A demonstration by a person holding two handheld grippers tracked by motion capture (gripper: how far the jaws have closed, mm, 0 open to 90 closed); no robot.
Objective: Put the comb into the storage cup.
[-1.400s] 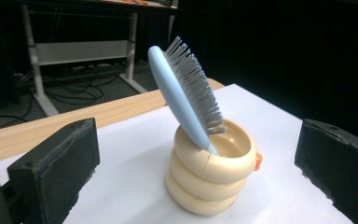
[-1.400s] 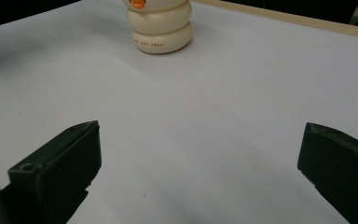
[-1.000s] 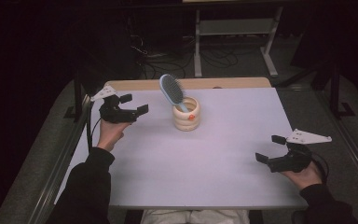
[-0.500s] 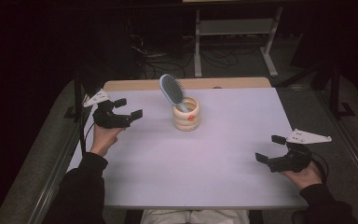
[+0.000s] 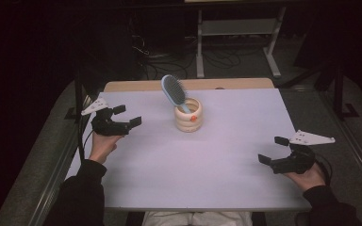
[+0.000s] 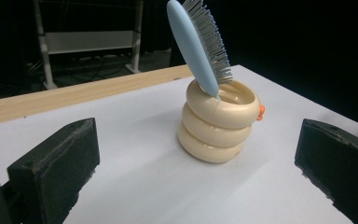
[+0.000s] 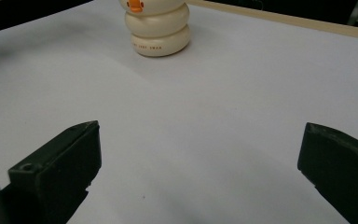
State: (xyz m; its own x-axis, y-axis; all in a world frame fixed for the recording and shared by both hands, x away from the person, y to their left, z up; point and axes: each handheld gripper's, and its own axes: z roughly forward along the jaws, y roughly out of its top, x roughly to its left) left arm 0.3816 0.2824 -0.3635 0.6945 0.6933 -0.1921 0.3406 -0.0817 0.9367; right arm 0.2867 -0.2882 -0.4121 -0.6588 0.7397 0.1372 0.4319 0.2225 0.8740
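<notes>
The cream ringed holder (image 7: 157,29) carries a small line of dark print, too tiny to read.

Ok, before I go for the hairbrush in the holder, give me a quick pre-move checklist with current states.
1. Left gripper open, fingers apart and holding nothing: ok.
2. Right gripper open and holding nothing: ok.
3. Hairbrush standing handle-down in the cream holder, head leaning over the rim: ok.
4. Holder upright on the table: ok.
5. Path from left gripper to hairbrush free of other items: ok.
6. Handle depth inside the holder: cannot tell.
</notes>
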